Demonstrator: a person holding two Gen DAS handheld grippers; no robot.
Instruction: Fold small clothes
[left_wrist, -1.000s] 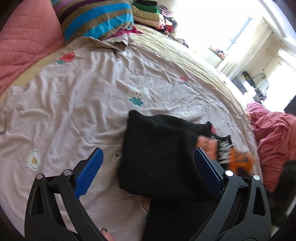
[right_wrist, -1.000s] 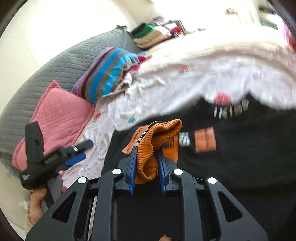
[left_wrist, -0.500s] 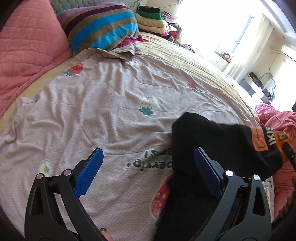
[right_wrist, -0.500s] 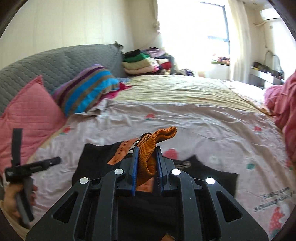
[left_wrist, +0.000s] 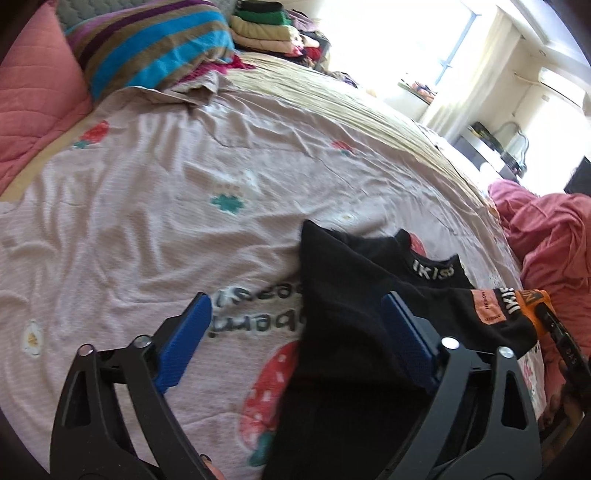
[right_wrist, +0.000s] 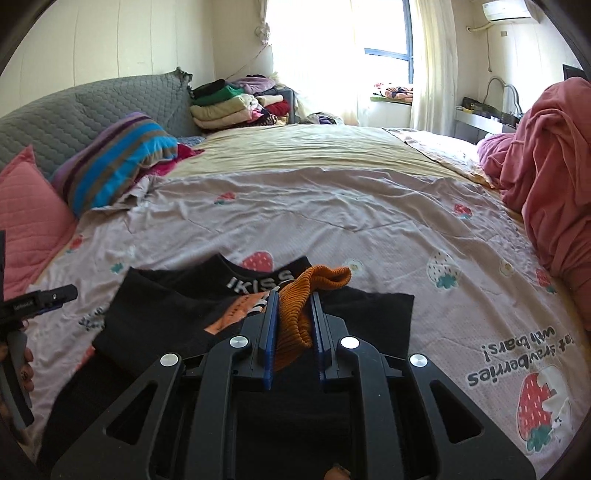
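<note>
A black sweater (right_wrist: 173, 317) with white lettering on its collar and an orange cuff (right_wrist: 314, 291) lies on the near part of the bed sheet (right_wrist: 332, 221), its collar pointing toward the far end of the bed. One sleeve is drawn across the body of the garment, and its ribbed orange cuff is clamped between the blue pads of the right gripper (right_wrist: 293, 295), whose jaws are nearly together on the cloth. In the left wrist view the same sweater (left_wrist: 347, 302) fills the lower right, with an orange patch and the cuff (left_wrist: 532, 299) at the sleeve's end. The left gripper (left_wrist: 299, 325) hangs over the sweater's left edge with its jaws wide but closing; black fabric lies between them, just beside the right pad, while the left pad is over bare sheet and presses on nothing. The sheet is pale pink, wrinkled, and printed with strawberries and lettering. Beyond it, at the headboard side, sit a pink quilted pillow (right_wrist: 26, 221) and a striped pillow (right_wrist: 118, 155), with a stack of folded clothes (right_wrist: 229, 103) behind. A rumpled pink blanket (right_wrist: 546, 166) is heaped at the right edge of the bed.
</note>
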